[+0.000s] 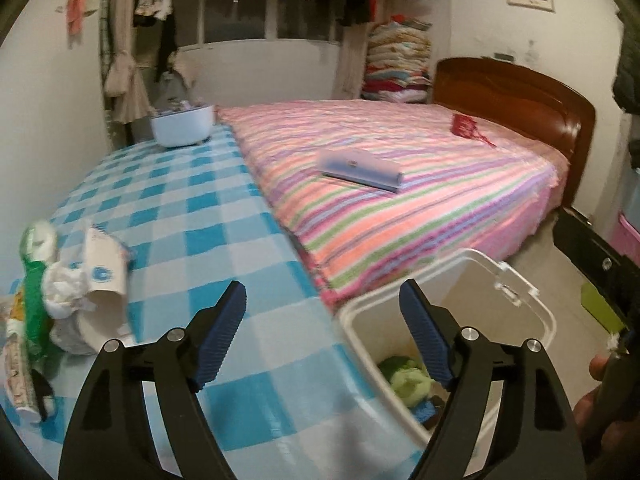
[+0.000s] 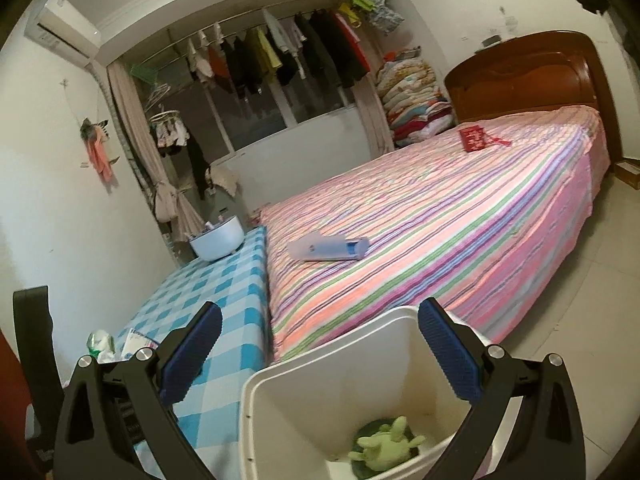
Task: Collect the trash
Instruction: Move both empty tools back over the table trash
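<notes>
Left gripper (image 1: 322, 308) wide apart, nothing between its blue pads; it hangs over the near edge of the blue-checked bench (image 1: 192, 216), beside the white bin (image 1: 520, 300). Right gripper (image 2: 320, 332) also spread wide and empty, poised above the bin's mouth.

Bin stands on the floor at the corner where bench meets the striped bed (image 1: 400, 184). Inside it: a crumpled pale-green scrap (image 2: 384, 444) at the bottom, something darker beside it, too blurred to name.

Trash pile (image 1: 68, 292) on the bench's left edge: white crumpled tissue, a paper cup on its side, green plastic wrapper. Apart from both grippers.

A flat blue-grey box (image 1: 360, 170) lies on the bed; a white basin (image 1: 182, 126) sits at the bench's far end.
</notes>
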`<state>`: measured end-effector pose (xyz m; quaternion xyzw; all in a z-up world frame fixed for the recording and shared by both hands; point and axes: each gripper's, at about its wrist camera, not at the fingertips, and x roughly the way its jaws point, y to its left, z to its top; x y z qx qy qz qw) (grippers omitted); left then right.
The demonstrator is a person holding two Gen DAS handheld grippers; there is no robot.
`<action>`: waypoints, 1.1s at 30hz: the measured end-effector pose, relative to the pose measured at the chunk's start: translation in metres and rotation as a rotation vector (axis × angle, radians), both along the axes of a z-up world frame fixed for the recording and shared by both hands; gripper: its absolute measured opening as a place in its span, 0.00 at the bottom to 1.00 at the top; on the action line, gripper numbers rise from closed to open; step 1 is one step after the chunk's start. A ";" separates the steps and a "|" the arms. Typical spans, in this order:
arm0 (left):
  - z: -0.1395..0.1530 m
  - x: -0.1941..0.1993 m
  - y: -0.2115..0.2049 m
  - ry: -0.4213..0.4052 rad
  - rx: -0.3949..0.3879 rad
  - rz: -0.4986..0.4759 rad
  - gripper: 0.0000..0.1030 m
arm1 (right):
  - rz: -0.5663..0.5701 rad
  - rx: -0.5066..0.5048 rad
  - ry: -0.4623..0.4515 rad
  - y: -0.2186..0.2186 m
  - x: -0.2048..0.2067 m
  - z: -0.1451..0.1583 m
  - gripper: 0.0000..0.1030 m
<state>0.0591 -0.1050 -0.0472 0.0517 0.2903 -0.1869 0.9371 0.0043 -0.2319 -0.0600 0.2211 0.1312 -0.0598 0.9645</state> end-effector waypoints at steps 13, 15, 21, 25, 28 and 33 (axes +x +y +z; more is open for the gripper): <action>0.014 0.009 0.090 -0.015 -0.040 0.213 0.77 | 0.199 -0.028 0.016 0.066 0.040 -0.001 0.93; 0.016 0.008 0.105 -0.020 -0.044 0.245 0.77 | 0.236 -0.034 0.017 0.078 0.046 -0.001 0.93; 0.021 0.003 0.155 -0.009 -0.051 0.357 0.77 | 0.353 -0.058 0.012 0.117 0.064 -0.002 0.93; 0.018 0.001 0.181 0.014 -0.037 0.421 0.77 | 0.391 -0.063 0.015 0.131 0.070 -0.003 0.93; 0.011 0.006 0.197 0.044 -0.008 0.474 0.77 | 0.425 -0.060 0.016 0.145 0.076 -0.006 0.93; -0.008 0.025 0.216 0.149 -0.019 0.515 0.77 | 0.482 -0.062 0.005 0.164 0.084 -0.003 0.93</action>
